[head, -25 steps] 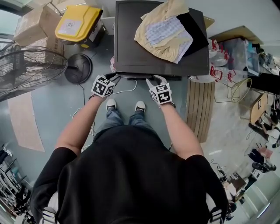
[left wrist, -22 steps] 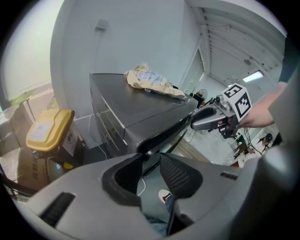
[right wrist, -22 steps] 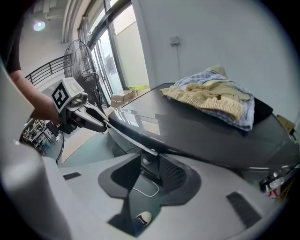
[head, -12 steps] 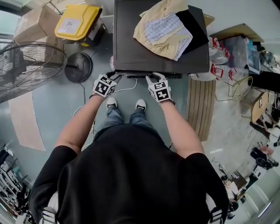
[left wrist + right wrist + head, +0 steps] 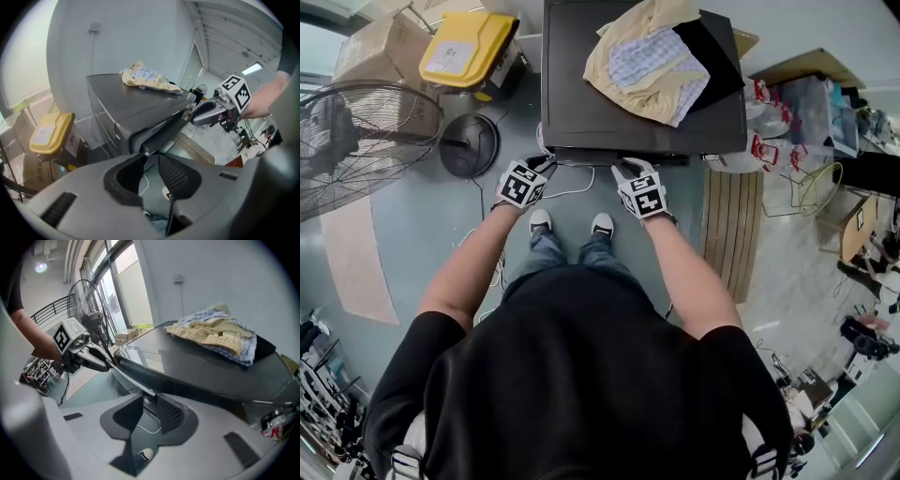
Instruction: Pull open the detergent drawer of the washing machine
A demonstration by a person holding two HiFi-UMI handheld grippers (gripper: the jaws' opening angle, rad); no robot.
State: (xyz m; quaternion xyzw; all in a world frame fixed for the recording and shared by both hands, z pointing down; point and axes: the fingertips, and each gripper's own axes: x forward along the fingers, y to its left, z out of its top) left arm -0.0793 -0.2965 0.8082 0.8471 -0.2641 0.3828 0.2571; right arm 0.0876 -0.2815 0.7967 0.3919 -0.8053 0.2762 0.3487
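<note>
The dark washing machine [image 5: 600, 112] stands in front of me with a pile of clothes [image 5: 652, 56] on its top. A thin dark lip [image 5: 619, 157] runs along its front edge. My left gripper [image 5: 546, 167] sits at the lip's left end, and in the left gripper view [image 5: 151, 157] its jaws stand narrow with the lip's end [image 5: 164, 133] pinched at the tips. My right gripper [image 5: 623, 169] is at the lip's middle. In the right gripper view [image 5: 149, 399] its jaws are closing, with the lip [image 5: 133, 380] between the tips and a gap still showing.
A floor fan [image 5: 356, 141] and its round base [image 5: 469, 145] stand to the left. Behind them are a yellow-lidded bin [image 5: 469, 47] and cardboard boxes [image 5: 375, 47]. A slatted wooden board [image 5: 729, 234] lies right of the machine, bags and clutter beyond. My feet [image 5: 570, 225] are close to the machine's front.
Both grippers stay at the machine's front edge. Only the view has shifted a little.
</note>
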